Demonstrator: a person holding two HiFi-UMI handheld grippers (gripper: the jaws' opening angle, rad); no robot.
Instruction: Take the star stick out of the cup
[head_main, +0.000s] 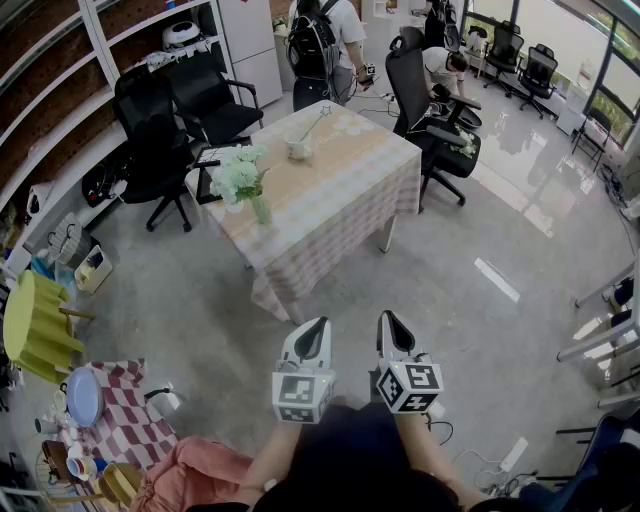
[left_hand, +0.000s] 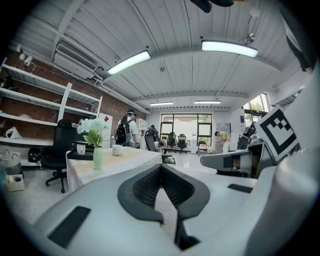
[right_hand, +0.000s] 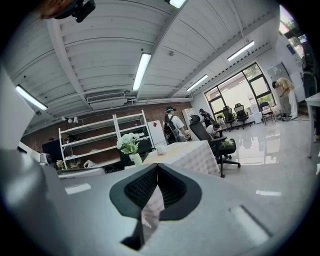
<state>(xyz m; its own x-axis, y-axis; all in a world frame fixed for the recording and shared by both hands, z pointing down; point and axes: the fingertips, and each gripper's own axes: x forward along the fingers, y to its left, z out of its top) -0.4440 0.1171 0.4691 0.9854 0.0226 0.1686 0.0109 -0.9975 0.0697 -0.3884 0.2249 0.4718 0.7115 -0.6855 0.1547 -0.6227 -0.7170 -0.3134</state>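
Left gripper (head_main: 319, 324) and right gripper (head_main: 389, 317), side by side, jaws closed.

clothed table (head_main: 352, 172) w/ white cup (head_main: 298, 150) & flower vase (head_main: 260, 208) on it

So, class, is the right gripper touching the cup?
Apart. The head view shows the right gripper over the floor, well short of the table where the cup stands.
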